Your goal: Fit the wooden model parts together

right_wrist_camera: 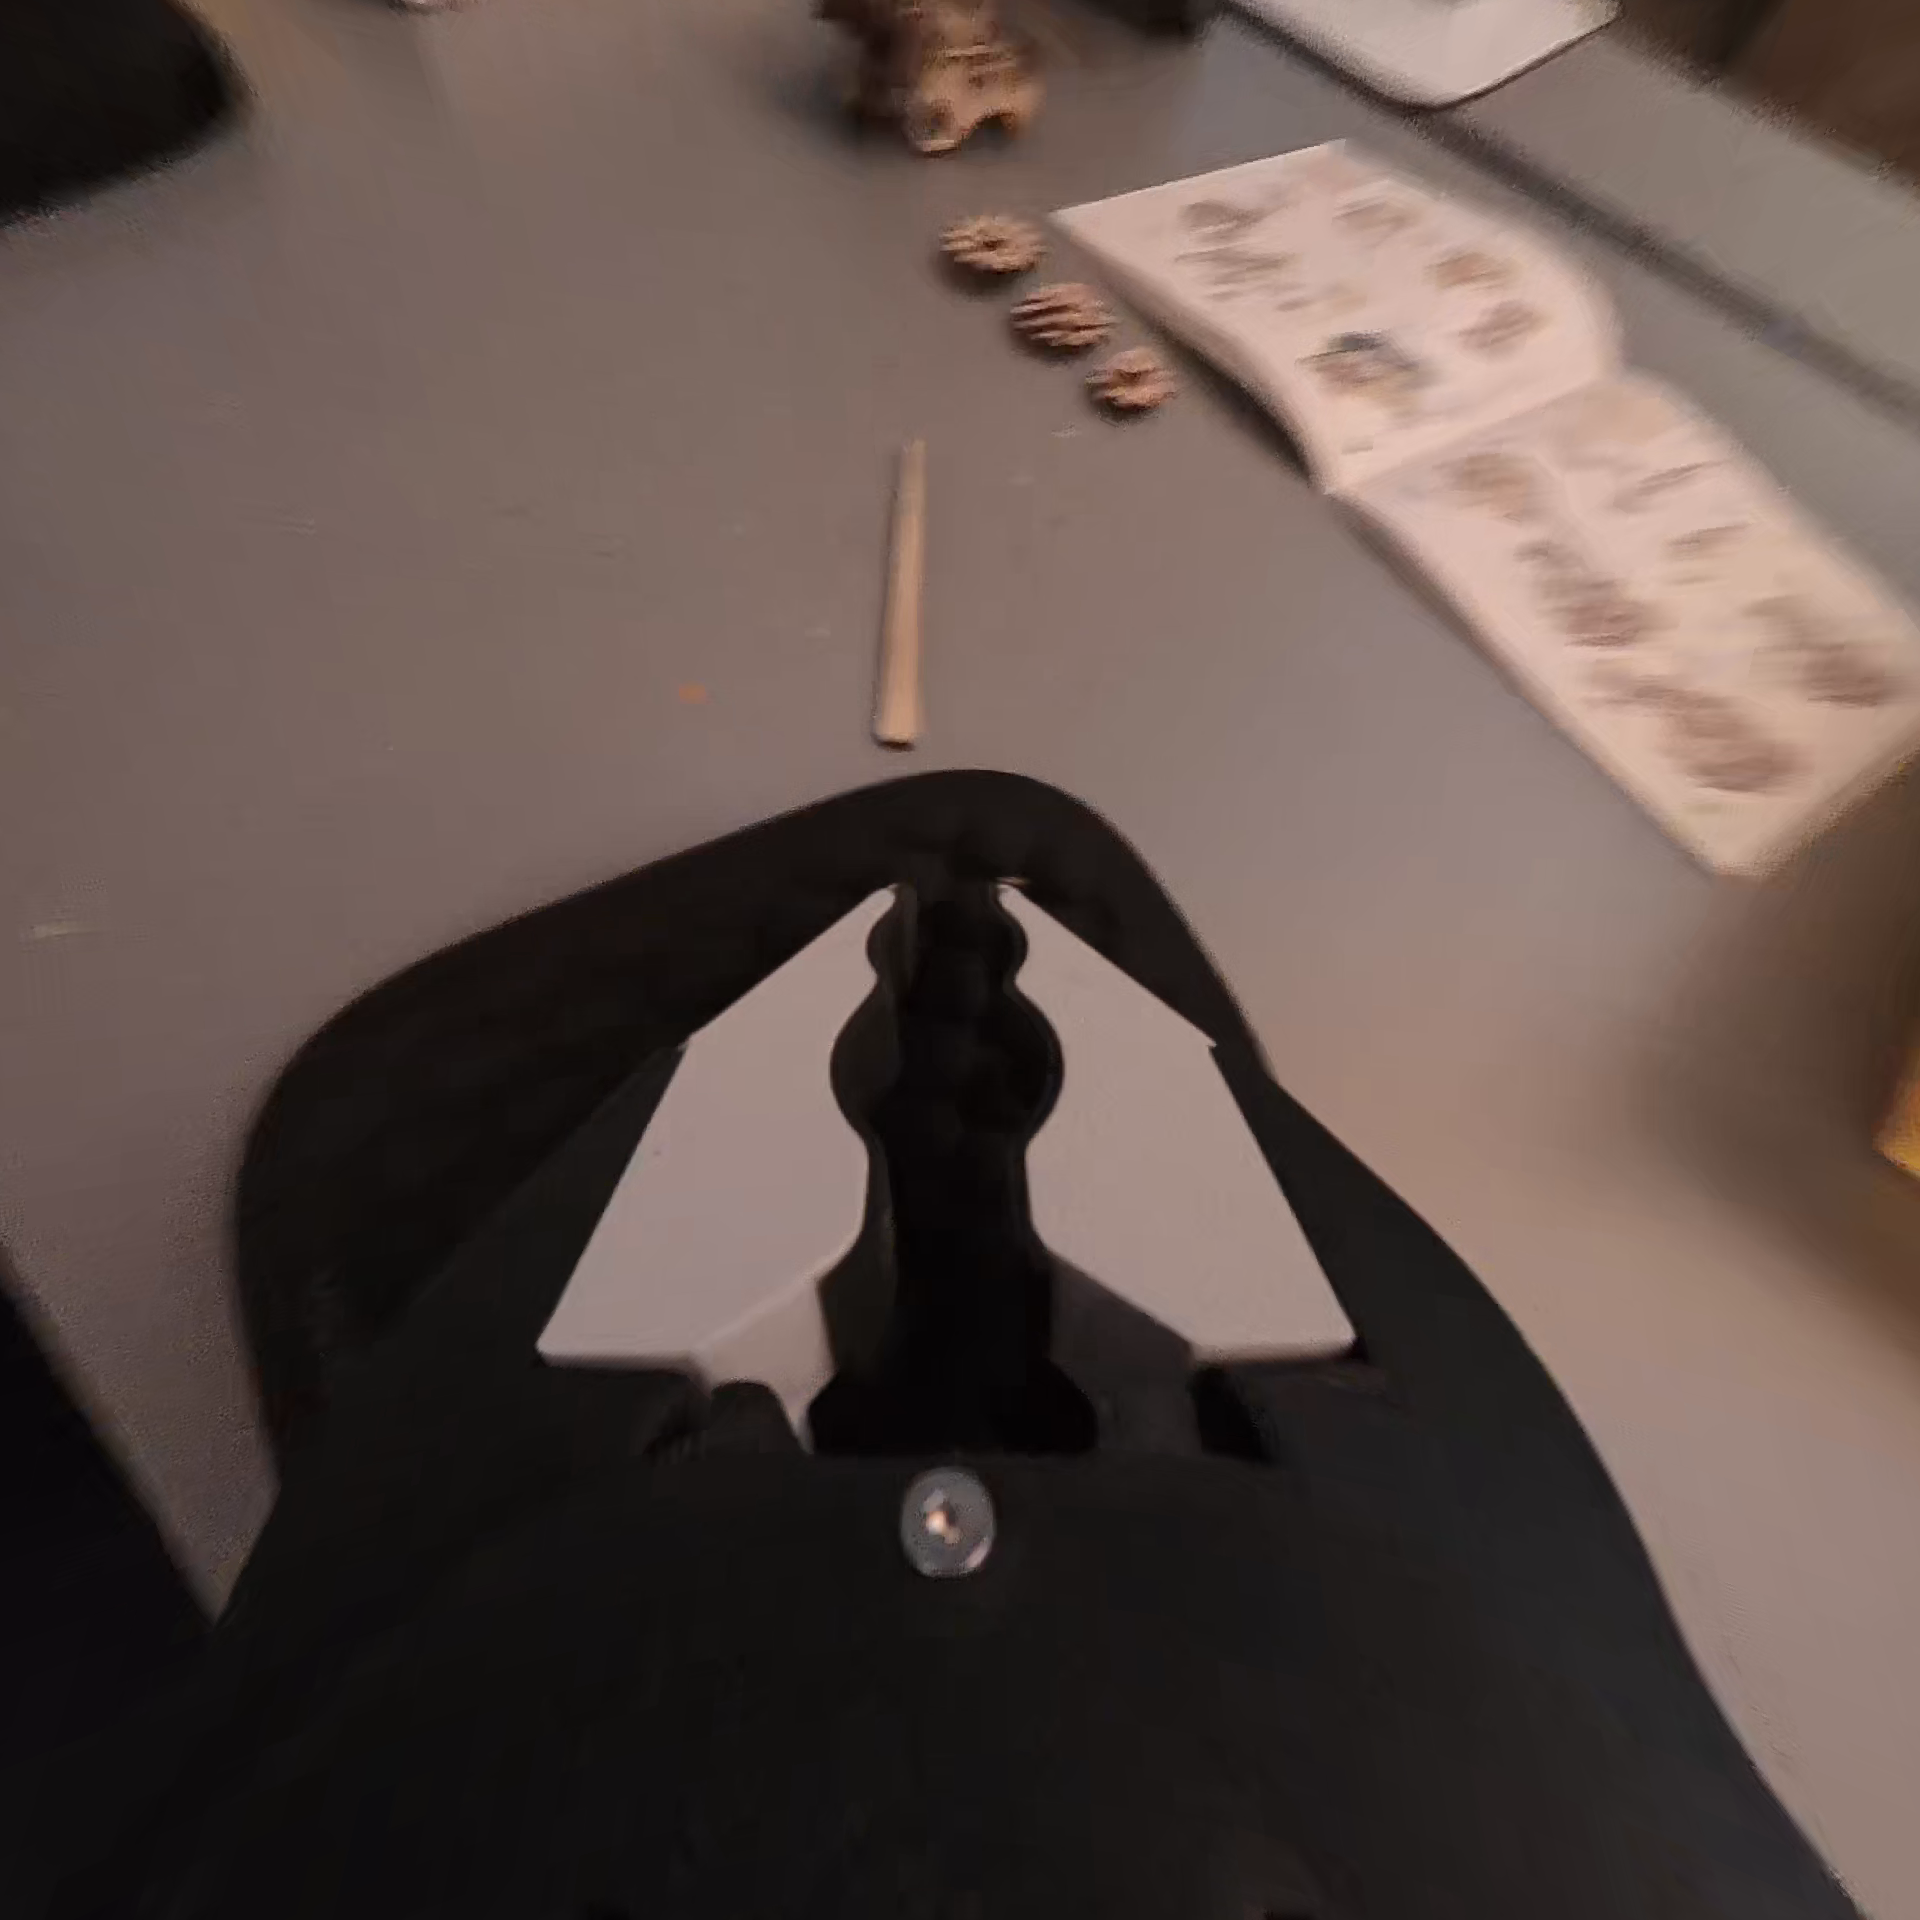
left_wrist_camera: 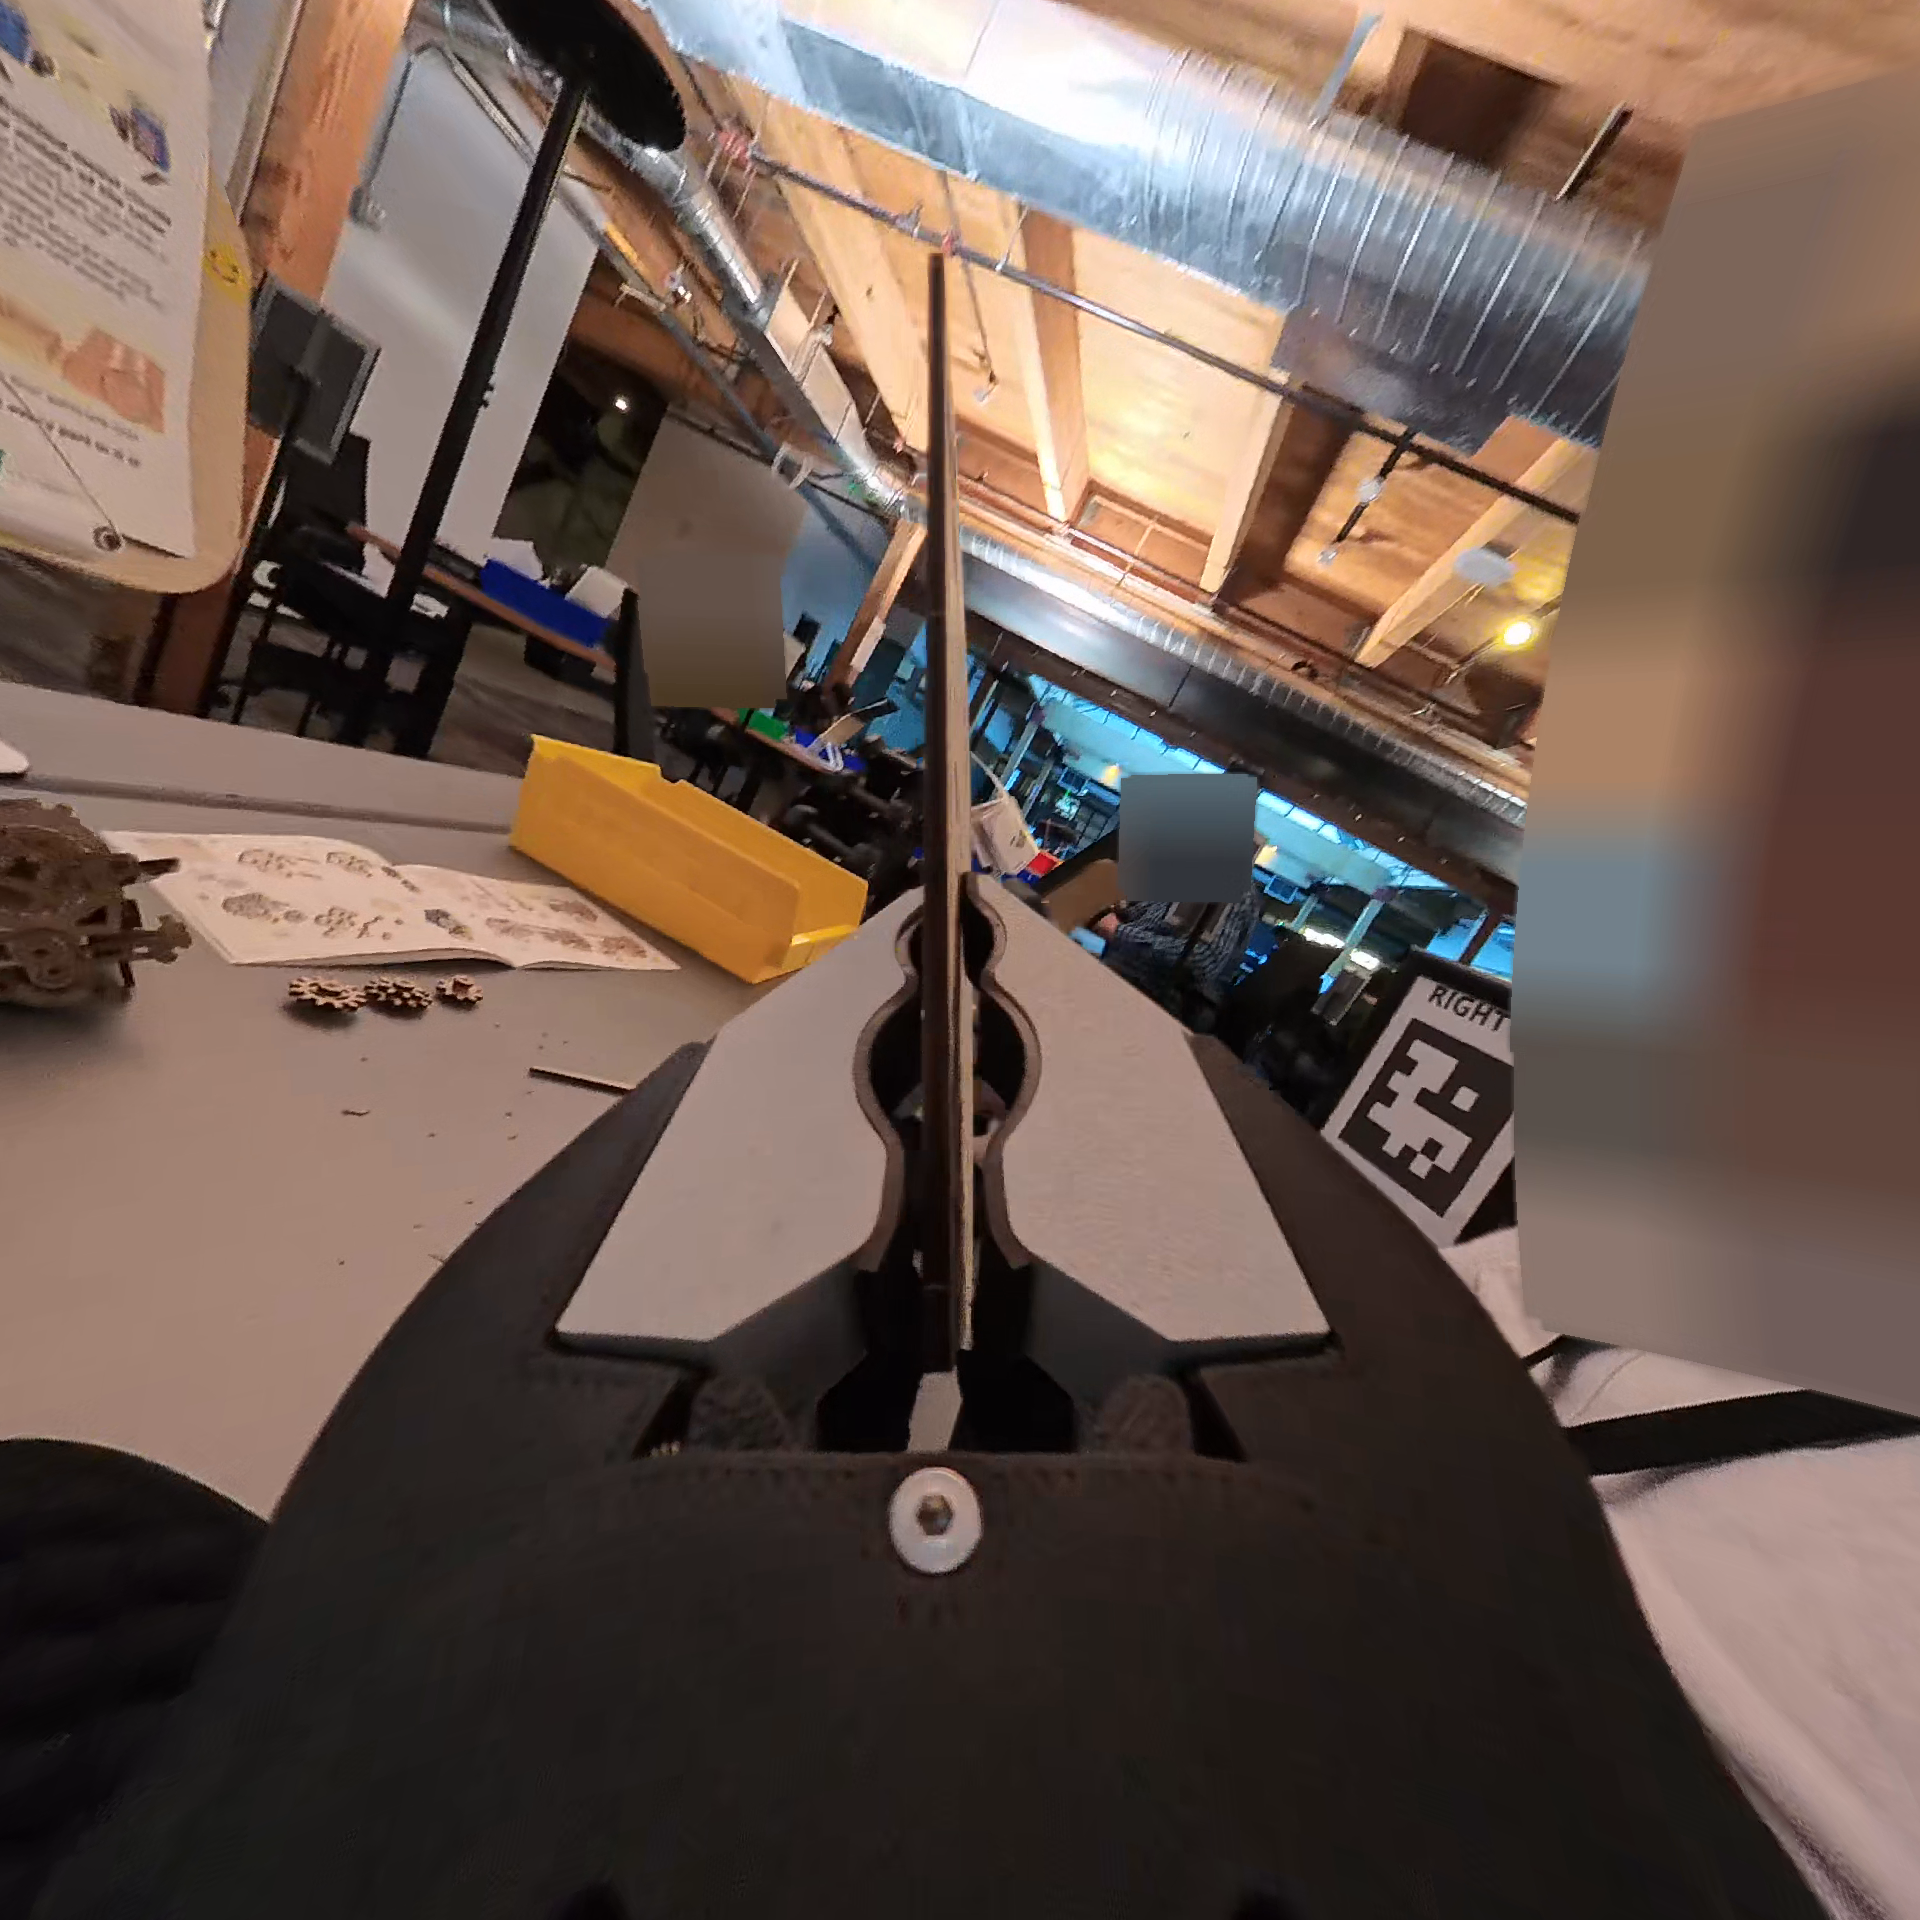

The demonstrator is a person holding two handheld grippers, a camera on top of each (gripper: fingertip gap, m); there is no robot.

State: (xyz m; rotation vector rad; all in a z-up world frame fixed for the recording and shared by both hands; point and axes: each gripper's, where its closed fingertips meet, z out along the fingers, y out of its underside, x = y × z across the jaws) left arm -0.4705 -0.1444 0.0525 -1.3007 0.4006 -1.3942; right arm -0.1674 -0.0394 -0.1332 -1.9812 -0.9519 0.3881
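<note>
The left tool (left_wrist_camera: 945, 914) clamps a thin, flat wooden sheet (left_wrist_camera: 940, 623) seen edge-on, standing upright. The right tool (right_wrist_camera: 961, 883), pressed together and empty, hovers near a pale wooden stick (right_wrist_camera: 900, 592) lying on the grey desk (right_wrist_camera: 416, 520).

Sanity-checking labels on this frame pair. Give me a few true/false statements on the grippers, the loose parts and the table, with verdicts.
1. The left gripper is shut on a thin wooden sheet seen edge-on. True.
2. The right gripper holds the wooden stick. False: the stick lies on the grey table ahead of its closed, empty fingertips.
3. Three small gears lie beside the open instruction booklet. True.
4. The yellow bin sits on top of the booklet. False: it stands on the table beyond it.
5. The partly built wooden model is held by a gripper. False: it rests on the table.
</note>
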